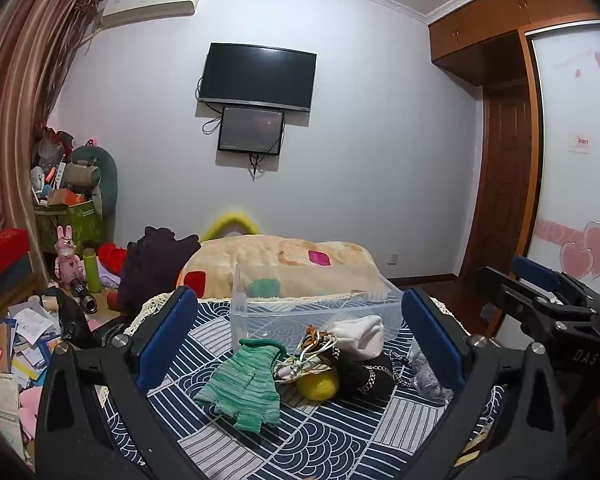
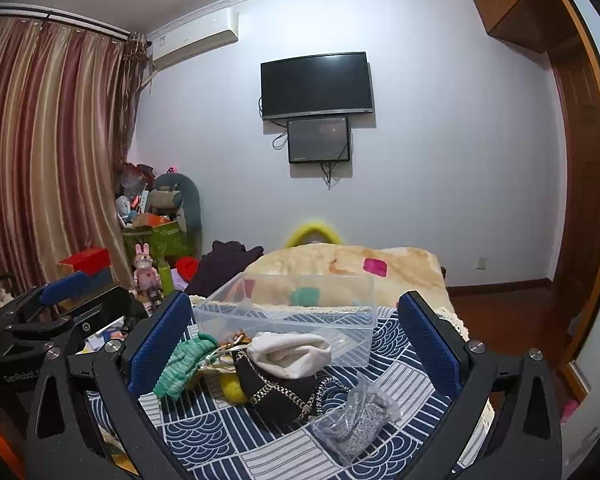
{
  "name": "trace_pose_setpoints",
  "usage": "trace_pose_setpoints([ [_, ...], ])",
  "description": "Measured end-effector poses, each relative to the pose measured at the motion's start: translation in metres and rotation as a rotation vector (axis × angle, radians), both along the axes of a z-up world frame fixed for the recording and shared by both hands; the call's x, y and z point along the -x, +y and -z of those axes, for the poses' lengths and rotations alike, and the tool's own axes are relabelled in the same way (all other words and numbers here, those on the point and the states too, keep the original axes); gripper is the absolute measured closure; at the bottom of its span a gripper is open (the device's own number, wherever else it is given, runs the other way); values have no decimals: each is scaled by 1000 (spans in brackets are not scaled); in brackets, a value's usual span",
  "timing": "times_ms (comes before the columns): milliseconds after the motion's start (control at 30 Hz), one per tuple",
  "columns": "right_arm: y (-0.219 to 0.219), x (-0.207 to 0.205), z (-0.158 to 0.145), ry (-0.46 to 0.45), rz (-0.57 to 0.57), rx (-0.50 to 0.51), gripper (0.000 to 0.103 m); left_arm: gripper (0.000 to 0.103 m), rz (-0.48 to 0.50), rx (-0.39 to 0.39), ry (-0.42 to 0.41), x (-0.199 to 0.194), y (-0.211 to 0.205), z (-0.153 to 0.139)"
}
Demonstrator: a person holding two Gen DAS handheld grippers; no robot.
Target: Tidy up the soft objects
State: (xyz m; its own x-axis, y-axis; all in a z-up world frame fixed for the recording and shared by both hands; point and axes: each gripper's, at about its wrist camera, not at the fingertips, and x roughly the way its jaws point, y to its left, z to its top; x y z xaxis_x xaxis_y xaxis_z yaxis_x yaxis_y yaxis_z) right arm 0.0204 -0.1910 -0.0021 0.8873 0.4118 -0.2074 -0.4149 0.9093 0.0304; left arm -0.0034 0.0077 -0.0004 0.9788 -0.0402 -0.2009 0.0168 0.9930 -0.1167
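A: Green glove — flat on the patterned desk before the clear bin, cuff toward the bin, nearest left claw?

B: Yes — both claws spread wide, holding nothing; right claw nearer the grey packet. Legible: "DAS", "GenRobo".

Left gripper and right gripper hover side by side, fingers spread wide.

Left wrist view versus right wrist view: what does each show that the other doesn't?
Left only: papers littering the floor and a wardrobe door with pink hearts. Right only: the wide striped curtain and the clear bag of grey material seen whole. Both: the clear bin, green glove, white cloth, yellow ball, with open tongs.
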Motion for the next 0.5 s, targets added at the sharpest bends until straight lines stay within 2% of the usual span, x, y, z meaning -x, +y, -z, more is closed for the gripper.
trace_pose_setpoints([
  [500,-1,2,-1,1,-6,-3,0,0,9,1,1,2,-2,-1],
])
